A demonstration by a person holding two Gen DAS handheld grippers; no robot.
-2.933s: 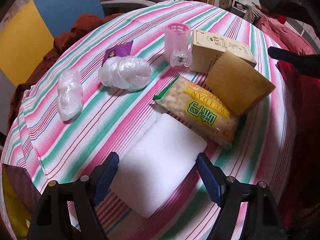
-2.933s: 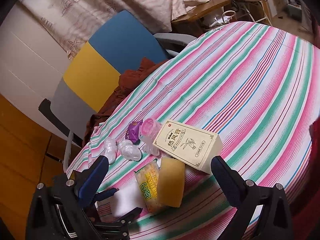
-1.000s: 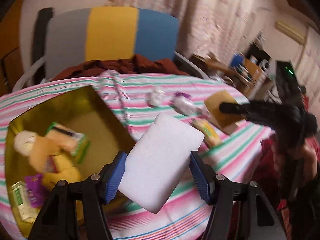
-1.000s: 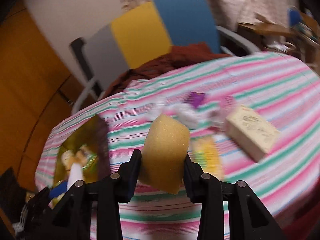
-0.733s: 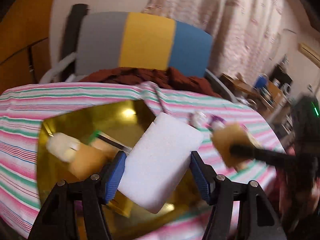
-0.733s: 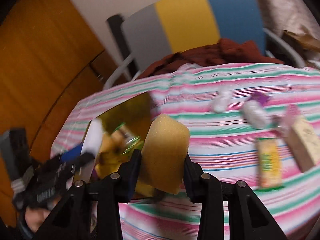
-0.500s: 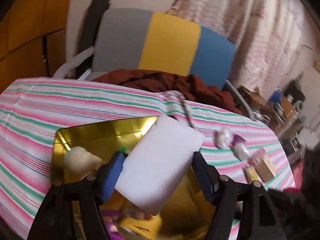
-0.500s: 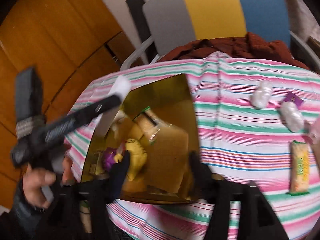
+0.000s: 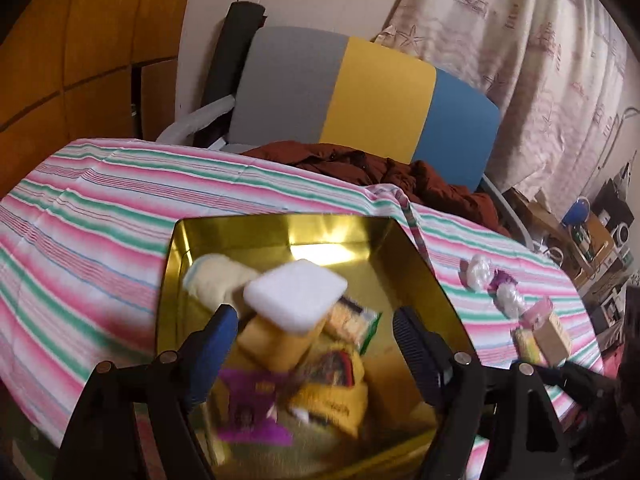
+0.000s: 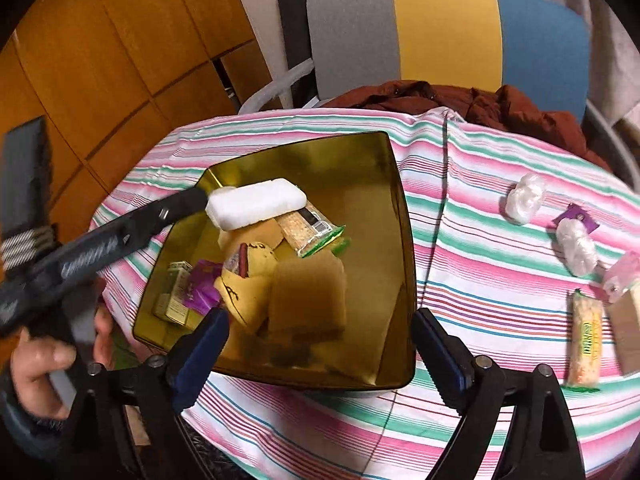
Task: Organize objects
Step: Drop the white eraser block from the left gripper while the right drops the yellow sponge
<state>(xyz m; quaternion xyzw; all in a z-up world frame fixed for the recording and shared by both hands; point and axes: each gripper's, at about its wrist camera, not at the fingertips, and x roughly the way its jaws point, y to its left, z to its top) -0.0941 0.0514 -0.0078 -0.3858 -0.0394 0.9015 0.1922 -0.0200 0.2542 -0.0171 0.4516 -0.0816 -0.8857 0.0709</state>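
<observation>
Left tongs (image 9: 314,334) spread wide above gold tin (image 9: 436,284), white sponge (image 9: 295,295) loose inside, right tongs (image 10: 320,346) likewise agape, empty.

A white sponge (image 9: 295,295) lies flat on top of the pile in the gold tin (image 10: 402,216). A brown sponge (image 10: 307,296) sits in the tin too, near its front.
</observation>
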